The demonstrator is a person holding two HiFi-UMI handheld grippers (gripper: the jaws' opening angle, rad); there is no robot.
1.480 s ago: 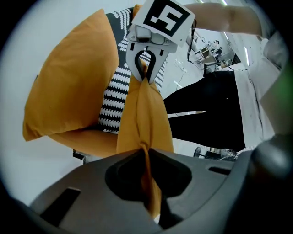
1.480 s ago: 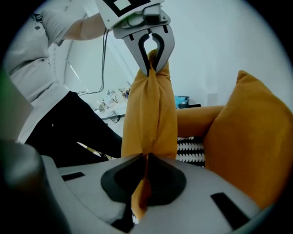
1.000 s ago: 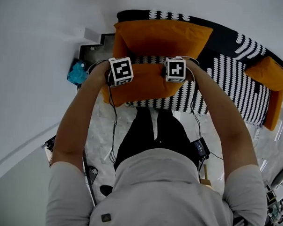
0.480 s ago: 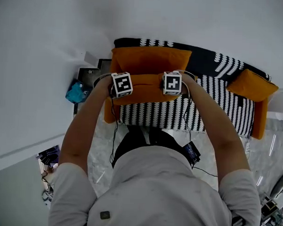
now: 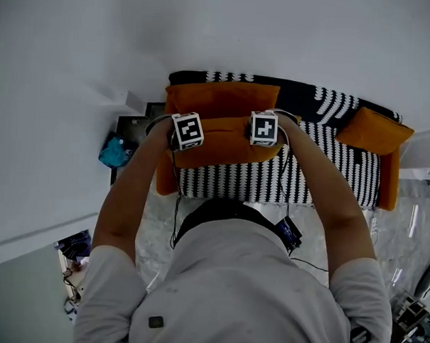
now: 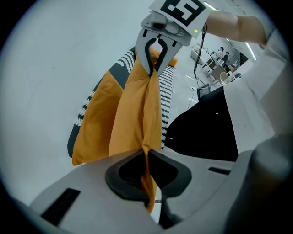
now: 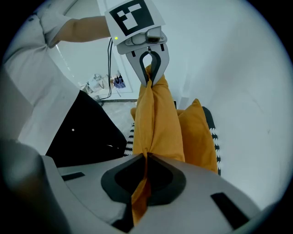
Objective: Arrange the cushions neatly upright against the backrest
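At the far left, a teal object (image 5: 115,151) lies on the pale floor (image 5: 159,222), just beside a dark low stand (image 5: 135,117) at the left end of the sofa (image 5: 271,180). The sofa has a black-and-white patterned cover and stands with its backrest (image 5: 304,93) against the white wall (image 5: 278,35).

The left gripper (image 6: 147,160) points down over the left part of the seat. Its jaws are clenched on a fold of orange cloth at the top edge of the held cushion (image 5: 227,143), and the cloth runs between the pads and out on the camera side. This cushion hangs between the two grippers, its top edge pulled taut from one to the other. It sits on the near side of a second orange cushion (image 5: 222,98), which stands propped against the left part of the backrest. From above, the held cushion covers the near-left part of the seat; whether its lower edge touches the seat cannot be told.

The right gripper (image 7: 145,160) is level with the left one, at the other end of the same top edge. Its jaws are likewise closed tight on a pinch of the orange fabric. Both of the person's arms reach forward over the near edge of the seat.

Further right, the seat is bare patterned cover. At the far right end a third orange cushion (image 5: 373,129) leans in the corner by the backrest, well apart from the other two, beside the sofa's orange end panel (image 5: 387,183)
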